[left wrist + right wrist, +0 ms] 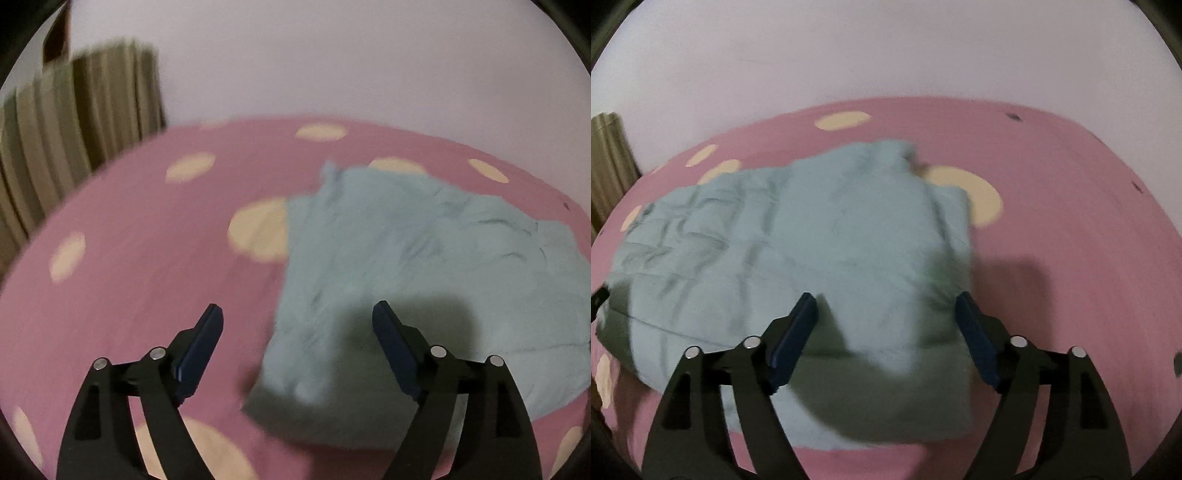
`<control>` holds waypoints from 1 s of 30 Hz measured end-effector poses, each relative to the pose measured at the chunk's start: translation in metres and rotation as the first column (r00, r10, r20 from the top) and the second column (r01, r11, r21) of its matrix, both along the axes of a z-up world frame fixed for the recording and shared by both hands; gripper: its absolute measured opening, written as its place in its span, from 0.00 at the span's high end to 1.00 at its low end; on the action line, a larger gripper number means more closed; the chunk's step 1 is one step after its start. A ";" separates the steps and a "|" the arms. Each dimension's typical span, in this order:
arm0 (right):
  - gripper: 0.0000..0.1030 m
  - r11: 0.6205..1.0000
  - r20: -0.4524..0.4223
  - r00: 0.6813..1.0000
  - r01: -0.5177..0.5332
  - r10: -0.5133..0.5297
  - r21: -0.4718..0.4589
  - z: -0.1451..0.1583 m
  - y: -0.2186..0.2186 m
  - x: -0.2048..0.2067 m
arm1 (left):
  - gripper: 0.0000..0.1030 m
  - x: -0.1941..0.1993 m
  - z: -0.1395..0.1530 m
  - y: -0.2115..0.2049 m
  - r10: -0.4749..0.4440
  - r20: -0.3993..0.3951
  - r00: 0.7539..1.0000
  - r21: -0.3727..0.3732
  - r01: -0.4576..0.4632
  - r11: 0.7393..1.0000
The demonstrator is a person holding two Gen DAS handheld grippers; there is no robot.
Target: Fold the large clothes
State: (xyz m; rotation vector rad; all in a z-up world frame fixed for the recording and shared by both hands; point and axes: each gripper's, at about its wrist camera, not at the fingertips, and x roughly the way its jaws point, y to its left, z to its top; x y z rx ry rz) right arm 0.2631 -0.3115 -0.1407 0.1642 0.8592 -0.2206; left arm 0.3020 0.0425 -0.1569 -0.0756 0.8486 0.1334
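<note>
Seen from the left wrist: left gripper [297,314] hung above the bed [140,266], jaws spread wide, nothing between them. Lay to the right half of this view a light blue garment [424,266], spread flat on the pink cover with pale spots, already doubled into a rough block as far as could be judged. Near corner [288,391] of it sat just under the gap of the jaws, in the shadow of the tool, not touched. Stood at far left a striped curtain [74,122], well apart from the cloth. Seen from the right wrist: right gripper [886,310] also held its jaws wide and empty, poised over the near right part of the garment [798,251]. Filled the cloth the left and middle of this view, its right edge [960,229] running away from the camera, its near hem [886,435] lying across the cover [1089,258]. Blurred were both pictures, so small seams could not be read. Judged from the many fine creases: thin, soft, light cloth, not slippery on the cover, limp when lifted, so likely to sag and to unfold if taken by one point only. Best taken, probably, at the two near corners, one for each gripper, pinching all layers together at the hem, so that the fold stayed straight.
</note>
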 end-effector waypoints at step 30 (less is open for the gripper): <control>0.85 0.983 -0.028 0.997 -0.070 0.076 0.172 -0.005 0.033 -0.053 | 0.88 -0.057 0.014 0.026 -0.083 0.015 0.996 -0.224 0.084 0.971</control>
